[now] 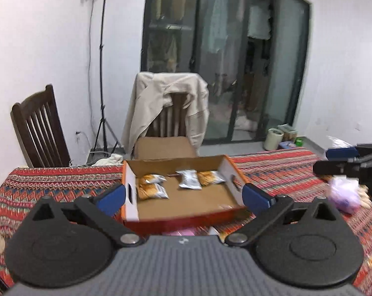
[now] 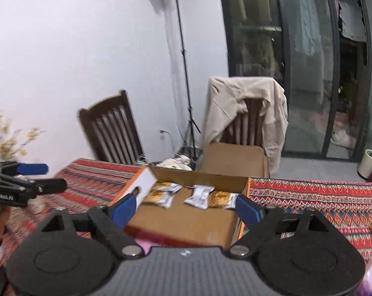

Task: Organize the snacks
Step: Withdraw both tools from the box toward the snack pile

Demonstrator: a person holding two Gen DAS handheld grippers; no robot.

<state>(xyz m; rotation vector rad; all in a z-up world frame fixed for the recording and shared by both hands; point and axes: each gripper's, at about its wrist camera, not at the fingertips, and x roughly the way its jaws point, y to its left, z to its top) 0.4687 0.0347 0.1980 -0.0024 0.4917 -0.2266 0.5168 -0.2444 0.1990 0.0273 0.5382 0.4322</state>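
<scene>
- Cardboard tray (image 1: 186,197): shallow, open-topped, orange outside and white on the end walls with cut-out handles; it sits on the table near its far edge.
- Snack packets (image 1: 152,186): two orange-and-silver ones lie flat in the tray's far left corner, one overlapping the other.
- Silver packet (image 1: 189,178): flat by the tray's far wall, right of centre, with another orange packet (image 1: 210,177) touching its right side.
- Left gripper (image 1: 183,197): blue-padded jaws spread wide, nothing between the pads; it hangs above the near side of the tray, one finger to each side of it in its own view.
- Right gripper (image 2: 186,208): jaws likewise spread apart, holding nothing, above the same tray and to the right of the left gripper.
- Tablecloth (image 1: 284,167): red woven pattern, covering the table.
- Pink wrapper (image 1: 181,233): just a sliver shows below the tray's near wall; too hidden to identify.
- Lilac bag (image 1: 344,194): blurred, on the cloth to the right.
- Wooden chair (image 1: 40,130): dark, slatted, against the wall.
- Second chair (image 1: 171,113): draped with a beige jacket (image 1: 146,103), a brown box (image 1: 165,148) on its seat.
- Light stand (image 1: 101,74): in the corner by the glass doors (image 1: 220,56).
</scene>
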